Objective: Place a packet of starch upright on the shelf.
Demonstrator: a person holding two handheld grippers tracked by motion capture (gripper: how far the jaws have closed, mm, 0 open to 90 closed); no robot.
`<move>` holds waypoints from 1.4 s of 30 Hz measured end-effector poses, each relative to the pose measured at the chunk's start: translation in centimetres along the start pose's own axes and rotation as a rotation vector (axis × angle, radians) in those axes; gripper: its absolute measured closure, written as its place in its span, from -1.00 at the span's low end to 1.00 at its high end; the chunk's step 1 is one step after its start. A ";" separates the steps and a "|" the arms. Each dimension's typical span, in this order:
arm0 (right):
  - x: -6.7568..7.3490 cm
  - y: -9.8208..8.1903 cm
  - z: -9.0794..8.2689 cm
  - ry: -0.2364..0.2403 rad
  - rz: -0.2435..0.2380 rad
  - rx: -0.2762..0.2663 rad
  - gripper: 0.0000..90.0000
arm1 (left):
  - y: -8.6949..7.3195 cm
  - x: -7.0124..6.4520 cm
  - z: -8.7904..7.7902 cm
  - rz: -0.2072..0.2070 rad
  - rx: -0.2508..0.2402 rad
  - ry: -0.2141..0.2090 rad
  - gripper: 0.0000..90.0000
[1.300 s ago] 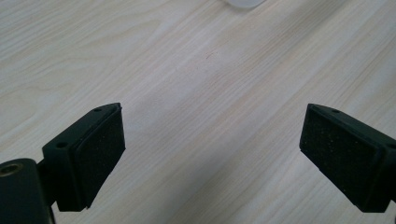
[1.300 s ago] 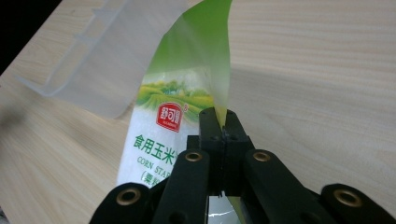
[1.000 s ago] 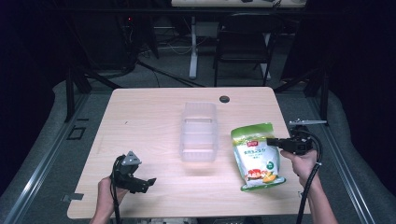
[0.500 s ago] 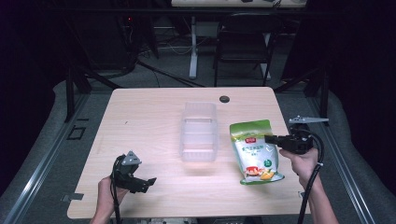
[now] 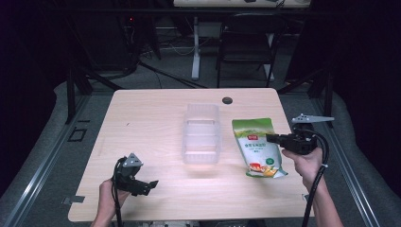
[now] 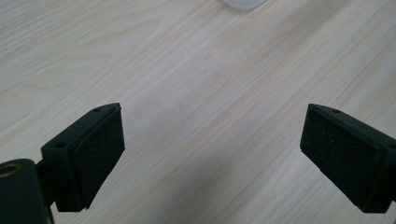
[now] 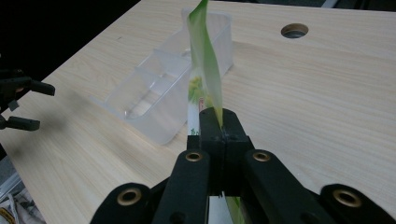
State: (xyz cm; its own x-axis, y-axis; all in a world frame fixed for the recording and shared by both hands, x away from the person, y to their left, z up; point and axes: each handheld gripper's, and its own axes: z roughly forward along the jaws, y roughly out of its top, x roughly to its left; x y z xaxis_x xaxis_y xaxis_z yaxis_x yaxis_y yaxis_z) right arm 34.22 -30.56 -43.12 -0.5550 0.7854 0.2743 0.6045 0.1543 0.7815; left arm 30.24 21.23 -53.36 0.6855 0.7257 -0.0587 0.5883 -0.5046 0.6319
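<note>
A green and white snack bag (image 5: 257, 146) hangs lifted off the wooden table (image 5: 156, 118) at the right, edge-on in the right gripper view (image 7: 205, 79). My right gripper (image 5: 270, 138) is shut on the bag's right edge, its jaws pressed together on the foil (image 7: 215, 126). A clear plastic bin (image 5: 202, 133) with dividers stands at the table's middle, left of the bag (image 7: 163, 93). My left gripper (image 5: 152, 183) rests low near the front left of the table, open, its two pads (image 6: 100, 149) wide apart over bare wood with nothing between them.
A round cable hole (image 5: 227, 100) sits at the table's far edge (image 7: 294, 31). A black chair (image 5: 248, 42) and desk legs stand beyond the table. Dark floor and metal rails flank both sides.
My right gripper has risen with the bag, lifting it off the table and shifting it slightly toward the bin. The left gripper has stayed put.
</note>
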 end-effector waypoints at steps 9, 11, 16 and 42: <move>0.5 0.4 -0.4 0.000 -0.010 -0.021 1.00 | 0.0 0.0 0.0 -0.002 0.003 0.003 -0.86; 0.6 0.6 -0.4 -0.015 -0.022 -0.022 1.00 | 0.0 0.1 0.0 -0.002 0.001 0.004 -0.86; 0.8 0.9 -0.6 -0.021 -0.033 -0.025 1.00 | 0.0 0.1 0.0 -0.005 0.002 0.011 -0.86; 1.6 4.2 -0.8 -0.019 -0.057 -0.055 1.00 | 0.1 -0.1 0.0 0.006 0.009 0.008 -0.86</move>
State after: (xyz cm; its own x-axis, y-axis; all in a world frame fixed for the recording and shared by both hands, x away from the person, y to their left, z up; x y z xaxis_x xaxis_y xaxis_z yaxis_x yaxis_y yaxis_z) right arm 35.43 -29.12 -38.96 -0.5759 0.7878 0.2183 0.5402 0.1663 0.8249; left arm 30.29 21.08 -53.29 0.6858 0.7262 -0.0484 0.5879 -0.5135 0.6250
